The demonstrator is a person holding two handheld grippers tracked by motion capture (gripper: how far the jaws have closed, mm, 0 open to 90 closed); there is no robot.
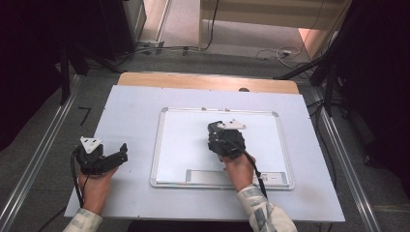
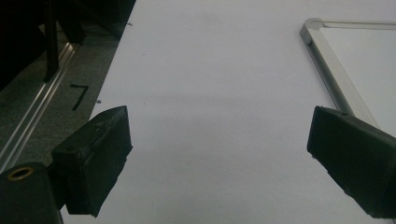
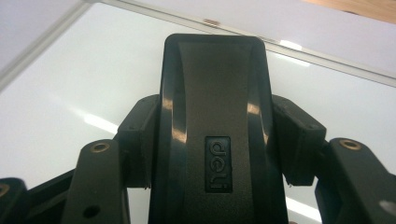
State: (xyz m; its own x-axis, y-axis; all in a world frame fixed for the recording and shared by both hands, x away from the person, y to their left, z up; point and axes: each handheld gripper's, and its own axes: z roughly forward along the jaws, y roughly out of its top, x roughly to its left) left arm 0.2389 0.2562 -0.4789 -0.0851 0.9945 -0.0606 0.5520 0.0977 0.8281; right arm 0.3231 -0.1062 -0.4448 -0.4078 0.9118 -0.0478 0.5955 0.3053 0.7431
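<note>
Landmark: whiteboard, lying flat at the middle of a pale sheet-covered table.

Whiteboard: large rectangle, glossy white face (ceiling lights reflect in it), thin aluminium frame with rounded corner caps, grey pen tray along its near edge. Face looks clean.

Right gripper: over the middle of the whiteboard, jaws clamped on a black whiteboard eraser, one pad on each long side.

Eraser: moulded hard plastic shell, smooth, shiny, waisted at the middle, rounded corners, embossed "deli" mark. Judged light and stiff, not fragile. Glossy flanks probably slippery, so the waist is the right place to hold; the present grip sits there. Wiping pad underneath not visible.

Left gripper: on the table well left of the whiteboard, jaws wide apart, nothing between them; matte, scuffed pads.
</note>
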